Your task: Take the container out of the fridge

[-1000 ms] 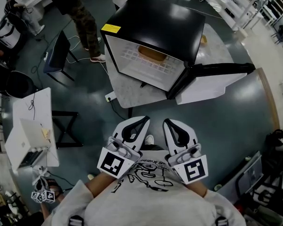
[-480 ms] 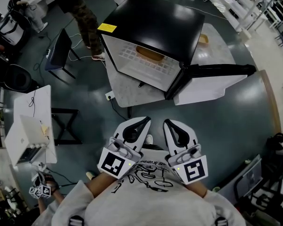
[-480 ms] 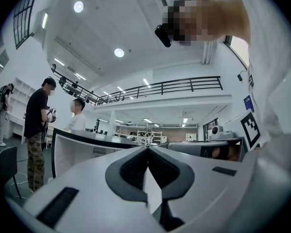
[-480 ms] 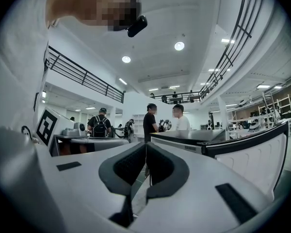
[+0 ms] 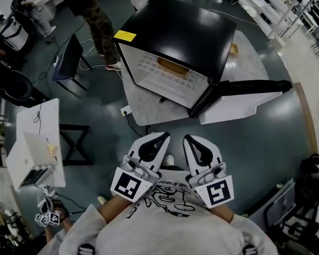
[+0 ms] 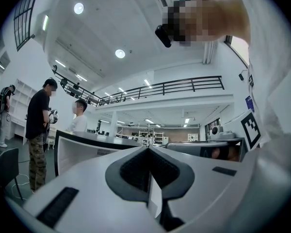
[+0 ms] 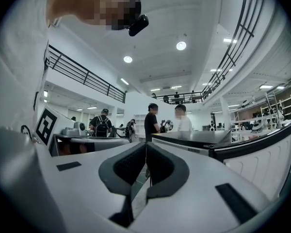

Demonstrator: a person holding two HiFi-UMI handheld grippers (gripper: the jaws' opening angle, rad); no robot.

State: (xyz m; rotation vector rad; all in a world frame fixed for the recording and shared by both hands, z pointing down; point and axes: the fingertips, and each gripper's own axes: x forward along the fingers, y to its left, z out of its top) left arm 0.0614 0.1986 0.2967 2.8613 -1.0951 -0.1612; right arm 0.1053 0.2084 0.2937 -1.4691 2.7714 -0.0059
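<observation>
A black mini fridge [image 5: 181,31] stands on a grey table [image 5: 149,108] with its door [image 5: 244,94] swung open to the right. On its white wire shelf lies a brown container [image 5: 173,65]. My left gripper [image 5: 162,137] and right gripper [image 5: 189,139] are held side by side close to my chest, well short of the fridge. Both are shut and hold nothing. In the left gripper view the jaws [image 6: 148,149] meet at the tips; the right gripper view shows the same at its jaws [image 7: 146,144], with the fridge top [image 7: 194,137] ahead.
Two people stand behind the fridge [image 5: 90,9]. A small white table with a laptop [image 5: 34,147] is at the left, with a black stool [image 5: 72,142] beside it. A dark chair [image 5: 66,57] stands left of the fridge. Cables lie on the floor.
The view has shifted slightly, with the fridge now a little further right and up in the head view. Both grippers keep their pose and stay shut.
</observation>
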